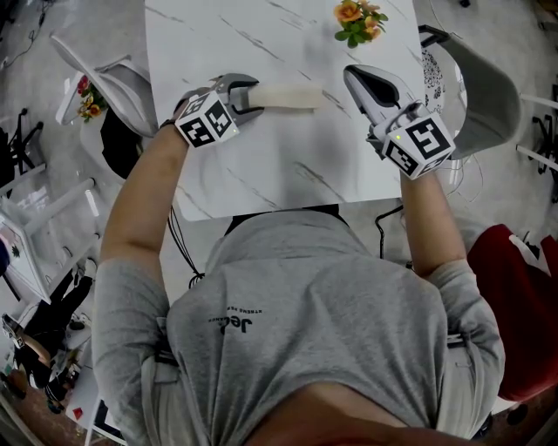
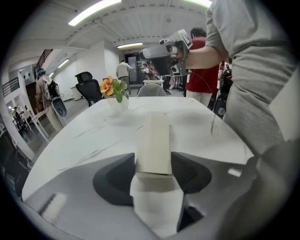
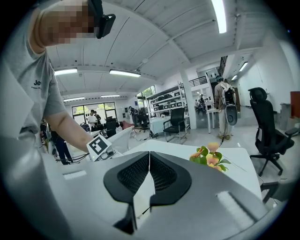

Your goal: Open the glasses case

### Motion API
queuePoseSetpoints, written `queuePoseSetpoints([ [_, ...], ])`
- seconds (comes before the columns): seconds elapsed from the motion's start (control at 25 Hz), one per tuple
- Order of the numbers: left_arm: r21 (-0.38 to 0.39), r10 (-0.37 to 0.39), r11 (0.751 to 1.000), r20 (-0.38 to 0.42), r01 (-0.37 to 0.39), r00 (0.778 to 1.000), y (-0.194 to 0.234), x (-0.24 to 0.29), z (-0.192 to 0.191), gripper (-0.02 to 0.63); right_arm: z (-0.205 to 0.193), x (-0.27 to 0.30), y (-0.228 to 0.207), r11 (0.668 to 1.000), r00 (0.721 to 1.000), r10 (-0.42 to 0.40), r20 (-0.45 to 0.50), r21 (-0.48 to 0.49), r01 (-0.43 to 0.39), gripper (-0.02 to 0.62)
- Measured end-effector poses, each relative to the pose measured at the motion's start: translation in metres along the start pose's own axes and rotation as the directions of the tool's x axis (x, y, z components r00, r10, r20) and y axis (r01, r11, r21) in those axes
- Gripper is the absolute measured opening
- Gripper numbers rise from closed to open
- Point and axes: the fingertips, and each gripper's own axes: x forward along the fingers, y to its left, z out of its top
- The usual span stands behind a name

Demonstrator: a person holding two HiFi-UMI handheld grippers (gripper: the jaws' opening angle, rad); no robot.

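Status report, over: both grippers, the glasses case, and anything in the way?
Left gripper jaws closed on one end of glasses case. Right gripper jaws shut, empty. Case unopened, flat on table. Flowers far off, not blocking.

We see counter point(image 1: 261, 165) white, thin grey marble veins. Glasses case point(image 1: 292, 97) plain cream. We note left gripper point(image 1: 251, 96) and right gripper point(image 1: 350, 73) pale grey, pads point(image 3: 136, 176) black; marker cubes point(image 1: 207, 122) black-and-white squares. Flowers point(image 1: 356, 19) orange, leaves green. Our shirt point(image 1: 323, 296) grey.
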Motion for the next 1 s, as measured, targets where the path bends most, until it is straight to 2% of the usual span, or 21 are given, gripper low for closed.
queuePoseSetpoints([
  [0.2, -0.008, -0.016, 1.000, 0.000, 0.016, 1.000, 0.001, -0.003, 0.003, 0.285, 0.000, -0.001, 0.000, 1.000, 1.000, -0.002, -0.003, 0.001, 0.002, 0.008],
  [0.56, -0.013, 0.018, 1.000, 0.050, -0.018, 0.999, 0.009, -0.013, 0.019, 0.222, 0.004, -0.001, 0.003, 1.000, 1.000, 0.004, -0.002, 0.001, -0.004, 0.008],
  [1.0, 0.022, 0.081, 0.996, 0.088, -0.083, 0.993, 0.019, -0.018, 0.031, 0.106, 0.005, -0.002, -0.004, 1.000, 1.000, -0.008, 0.008, 0.010, 0.008, 0.008],
])
